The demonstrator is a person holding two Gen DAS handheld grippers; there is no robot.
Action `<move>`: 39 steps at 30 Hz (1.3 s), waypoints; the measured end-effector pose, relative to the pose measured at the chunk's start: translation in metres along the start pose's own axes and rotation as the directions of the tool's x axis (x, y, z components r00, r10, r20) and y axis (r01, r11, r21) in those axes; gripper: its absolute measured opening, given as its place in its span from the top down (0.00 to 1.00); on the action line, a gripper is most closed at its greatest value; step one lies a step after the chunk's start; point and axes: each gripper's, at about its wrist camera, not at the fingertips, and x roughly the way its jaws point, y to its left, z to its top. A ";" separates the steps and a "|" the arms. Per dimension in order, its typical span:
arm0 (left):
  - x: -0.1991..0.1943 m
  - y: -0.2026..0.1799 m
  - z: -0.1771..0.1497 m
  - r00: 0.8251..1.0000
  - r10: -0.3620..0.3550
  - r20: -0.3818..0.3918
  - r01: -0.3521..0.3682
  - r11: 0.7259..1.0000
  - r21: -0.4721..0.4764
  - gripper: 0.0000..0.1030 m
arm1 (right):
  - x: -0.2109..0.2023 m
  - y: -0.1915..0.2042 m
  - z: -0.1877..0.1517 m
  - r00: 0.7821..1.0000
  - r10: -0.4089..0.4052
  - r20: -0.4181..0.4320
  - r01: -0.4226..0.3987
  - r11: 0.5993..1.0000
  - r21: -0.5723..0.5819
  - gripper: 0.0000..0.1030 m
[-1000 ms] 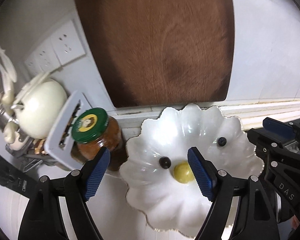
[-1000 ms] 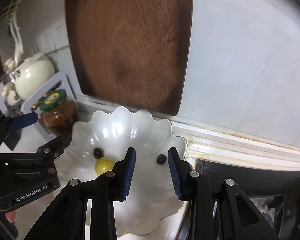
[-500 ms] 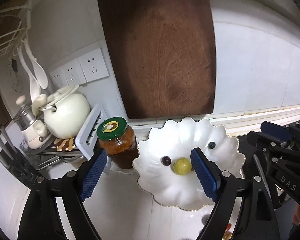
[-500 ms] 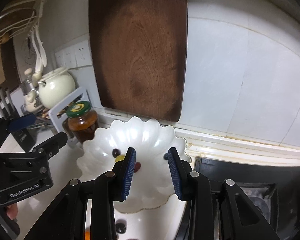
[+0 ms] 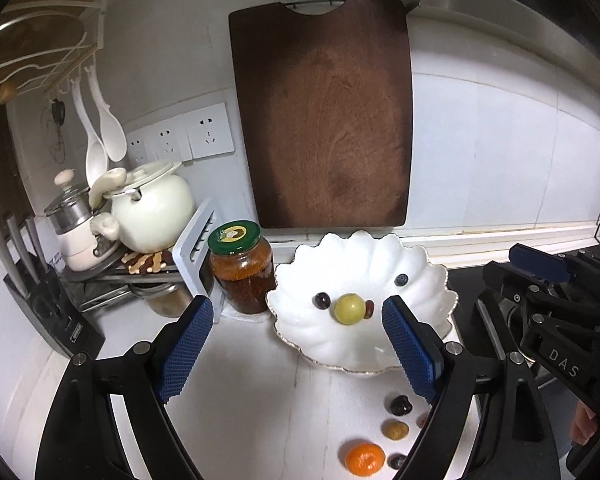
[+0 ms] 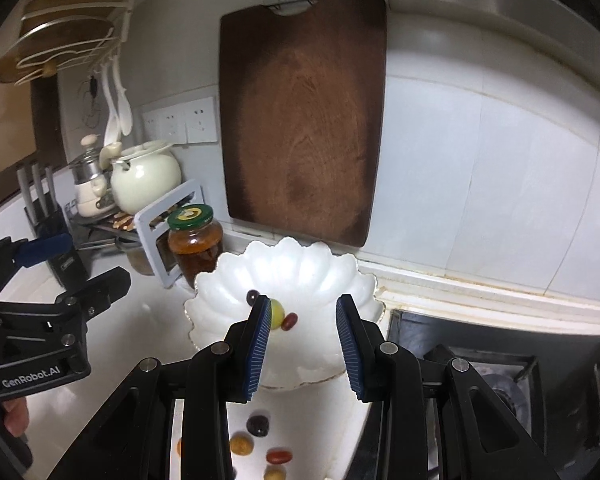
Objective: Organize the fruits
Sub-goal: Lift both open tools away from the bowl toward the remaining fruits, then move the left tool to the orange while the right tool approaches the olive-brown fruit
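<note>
Your left tongs [image 5: 296,344] and right tongs [image 6: 303,340] both hung released, empty, above the white plate [image 5: 380,256] of fruit on the tabletop [image 5: 260,400].

The white counter [image 5: 260,400] carries a scalloped plate [image 5: 380,256], a jar [image 5: 242,268] and loose fruits [image 5: 364,458].

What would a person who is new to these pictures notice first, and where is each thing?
The large dark wooden cutting board hanging on the white tiled wall dominates both views. Below it, a white scalloped plate on the counter holds a yellow-green fruit among small dark ones. Nearer the cameras, an orange tangerine lies with other small fruits on the counter, and both grippers are open and empty.
</note>
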 end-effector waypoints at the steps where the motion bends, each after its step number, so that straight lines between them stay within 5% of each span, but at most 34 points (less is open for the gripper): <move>1: -0.004 0.000 -0.002 1.000 -0.002 0.003 0.002 1.000 0.002 0.16 | -0.004 0.002 -0.001 1.000 0.003 0.005 -0.003 1.000 -0.003 0.66; 12: -0.036 0.000 -0.025 1.000 -0.020 0.023 0.019 1.000 0.019 0.14 | -0.031 0.012 -0.025 0.999 0.036 0.002 -0.036 0.999 -0.020 0.66; 36: -0.036 -0.007 -0.098 0.989 -0.084 -0.118 0.086 0.996 0.013 0.14 | -0.039 0.015 -0.076 0.997 0.050 -0.052 -0.050 0.999 0.000 0.66; 39: -0.032 -0.008 -0.108 0.984 -0.105 -0.144 0.107 0.994 0.005 0.14 | -0.038 0.015 -0.082 0.996 0.052 -0.066 -0.052 0.999 0.008 0.57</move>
